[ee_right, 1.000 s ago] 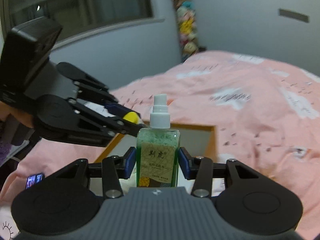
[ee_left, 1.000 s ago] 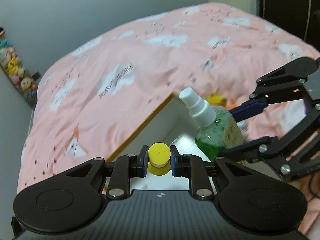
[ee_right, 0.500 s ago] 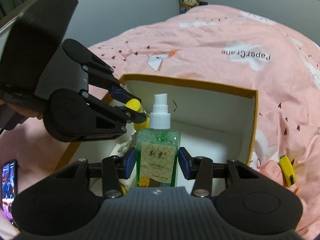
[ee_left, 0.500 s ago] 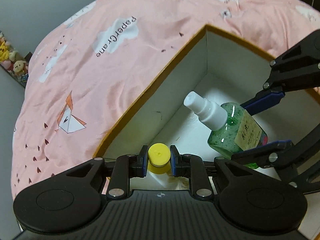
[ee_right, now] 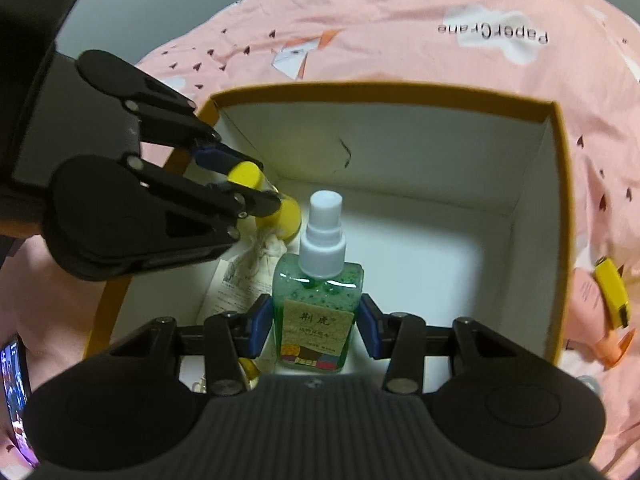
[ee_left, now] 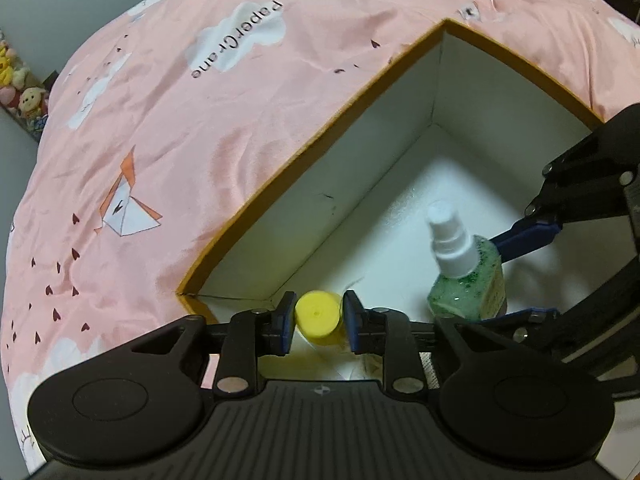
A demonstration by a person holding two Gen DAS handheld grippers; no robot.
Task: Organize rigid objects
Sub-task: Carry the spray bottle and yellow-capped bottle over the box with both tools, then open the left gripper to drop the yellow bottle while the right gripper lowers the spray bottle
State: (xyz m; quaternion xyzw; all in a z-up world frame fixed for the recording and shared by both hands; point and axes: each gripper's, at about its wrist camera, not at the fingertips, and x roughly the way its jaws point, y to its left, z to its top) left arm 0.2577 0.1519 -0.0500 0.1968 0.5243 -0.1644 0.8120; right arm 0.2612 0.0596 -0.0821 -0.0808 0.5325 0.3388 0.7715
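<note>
Green spray bottle (ee_right: 318,300), yellow-capped tube (ee_left: 319,317), boxed.

Left gripper (ee_left: 318,322) at 6 o'clock, blue pads (ee_left: 286,322) closed on a small yellow-capped container (ee_left: 318,316); cap faces the lens, body mostly hidden below it. Held over the near corner of an open box (ee_left: 320,136), white inside, mustard-orange rim, running from 7 o'clock up to a far corner at 1 o'clock. At 4 o'clock, inside the box, a green spray bottle (ee_left: 470,280) with white pump top, tilted toward 11 o'clock, clamped by the right gripper (ee_left: 516,276), which enters from 3 o'clock. Whether the bottle touches the box floor cannot be told. Pink bedspread (ee_left: 180,128) with white clouds, "PaperCrane" lettering and an origami print around the box. Plush toys (ee_left: 20,88) at 9 o'clock, small.
</note>
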